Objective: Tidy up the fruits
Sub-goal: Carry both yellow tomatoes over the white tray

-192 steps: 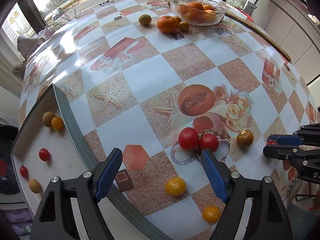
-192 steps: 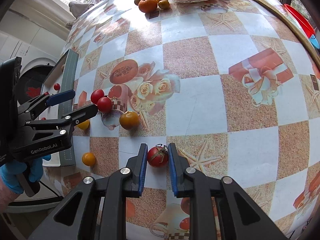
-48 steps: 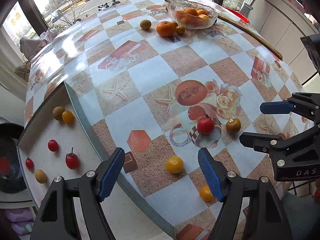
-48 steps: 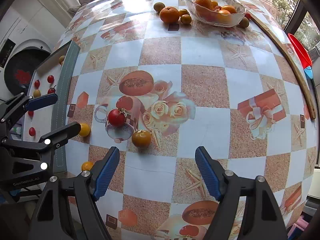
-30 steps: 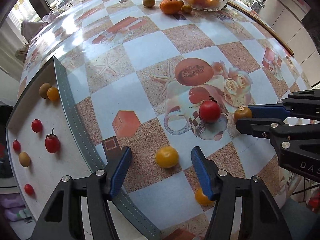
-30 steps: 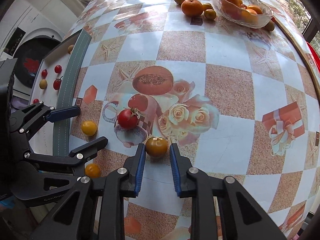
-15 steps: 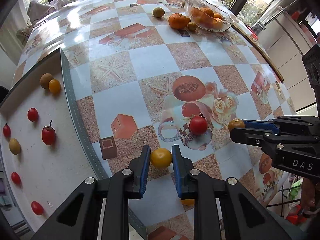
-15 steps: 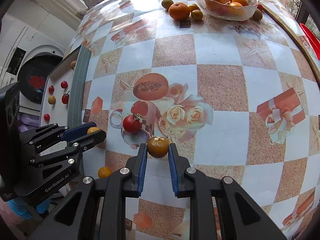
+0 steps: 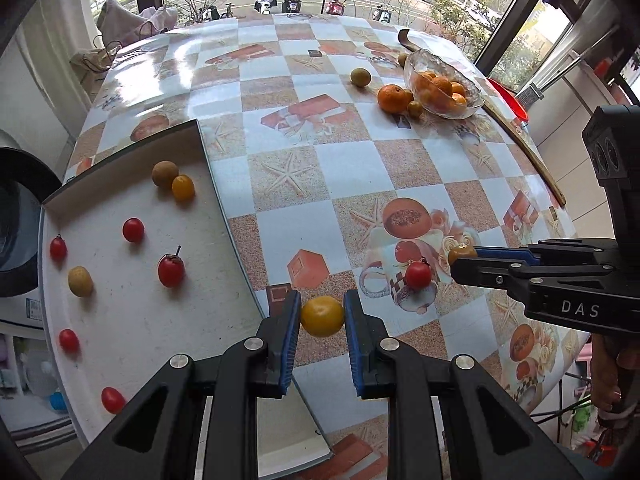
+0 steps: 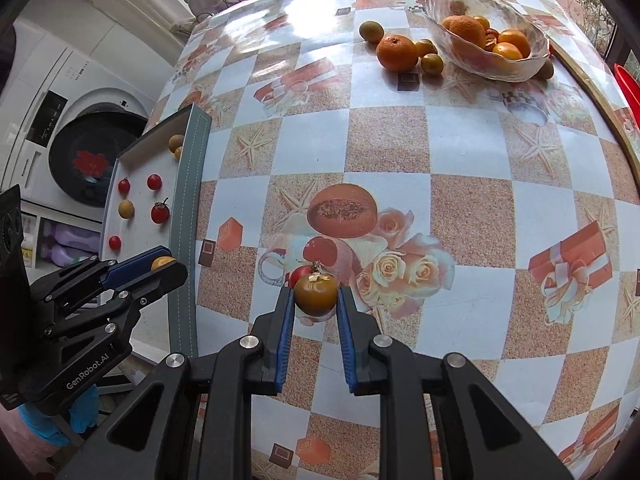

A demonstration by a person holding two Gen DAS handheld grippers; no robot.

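Note:
My left gripper (image 9: 320,316) is shut on a yellow tomato (image 9: 322,316) and holds it above the table beside the white tray (image 9: 132,332). It also shows in the right wrist view (image 10: 160,266). My right gripper (image 10: 314,296) is shut on a brown-orange tomato (image 10: 316,294) and holds it above the table; it shows in the left wrist view too (image 9: 460,256). A red tomato (image 9: 418,275) lies on the tablecloth just behind it. The tray holds several small red and yellow tomatoes (image 9: 171,270).
A glass bowl (image 10: 486,40) of oranges stands at the far side, with an orange (image 10: 396,52) and small fruits beside it. A wooden strip (image 9: 520,148) runs along the table's right edge. A washing machine (image 10: 76,152) stands left of the table.
Both grippers have lifted with their tomatoes held. The view has pulled back, so the table looks farther away.

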